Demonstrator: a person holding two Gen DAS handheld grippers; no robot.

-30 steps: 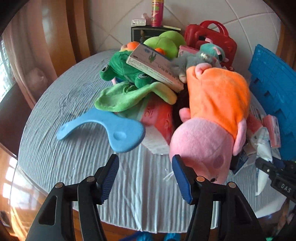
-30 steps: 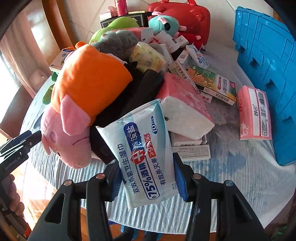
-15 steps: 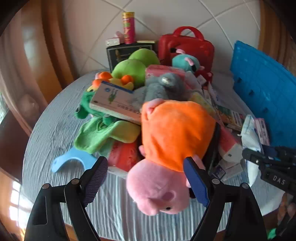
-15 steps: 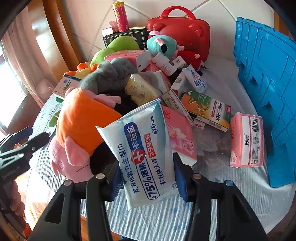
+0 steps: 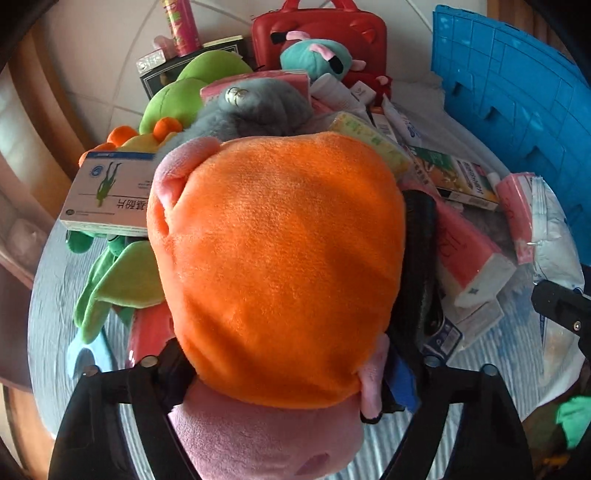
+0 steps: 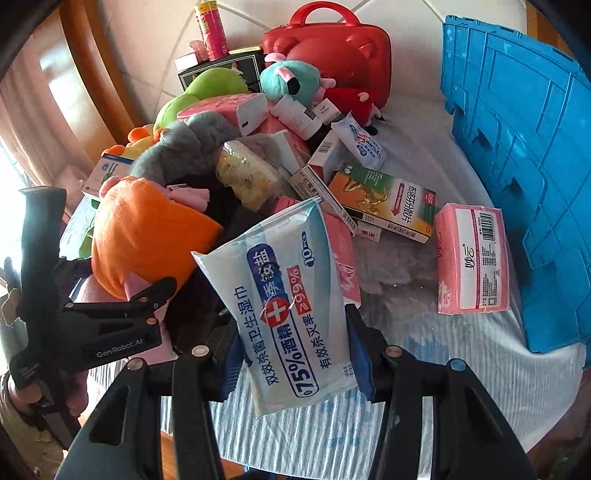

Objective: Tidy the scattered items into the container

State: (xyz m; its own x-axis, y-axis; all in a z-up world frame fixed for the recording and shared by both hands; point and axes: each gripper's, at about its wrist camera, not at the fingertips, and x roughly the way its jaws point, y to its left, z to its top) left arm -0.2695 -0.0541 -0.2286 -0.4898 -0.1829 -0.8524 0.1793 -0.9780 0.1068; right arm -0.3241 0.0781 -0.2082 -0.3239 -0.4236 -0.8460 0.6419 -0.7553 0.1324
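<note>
Right gripper [image 6: 295,354]: nearest to me, its jaws are clamped on the wet-wipes packet [image 6: 284,306], which stands up between the blue pads, lifted off the striped tablecloth [image 6: 461,369].
Left gripper [image 5: 284,373]: spread wide around the pig plush [image 5: 277,266], its orange dress filling the gap between the fingers. The jaws have just been closing a little with the toy between them; the left finger looks pressed into the plush, but the right blue pad seems to stand just off it, so I read this as not yet a grip.
Near pile: beside the pig on the right lie a black item [image 5: 421,258] and a pink tissue pack [image 5: 469,254]; on the left, a green frog plush [image 5: 122,280].
Middle of the table: a grey plush [image 6: 192,147], an orange-and-green medicine box [image 6: 384,203] and another pink tissue pack [image 6: 472,258] lying alone on the right.
Far side: a teal plush [image 6: 291,79], a red case [image 6: 332,48] and a pink can [image 6: 211,29] by the wall.
Container: the blue crate [image 6: 517,155] stands at the right edge of the table, well apart from the pig.
Step in hand: I judge one packet is picked and the second pick is being set up.
Next move: the left jaws should close firmly on the soft body, then both loads travel right and over the crate's rim; the plush will squash, so a deep bite seems wise.
</note>
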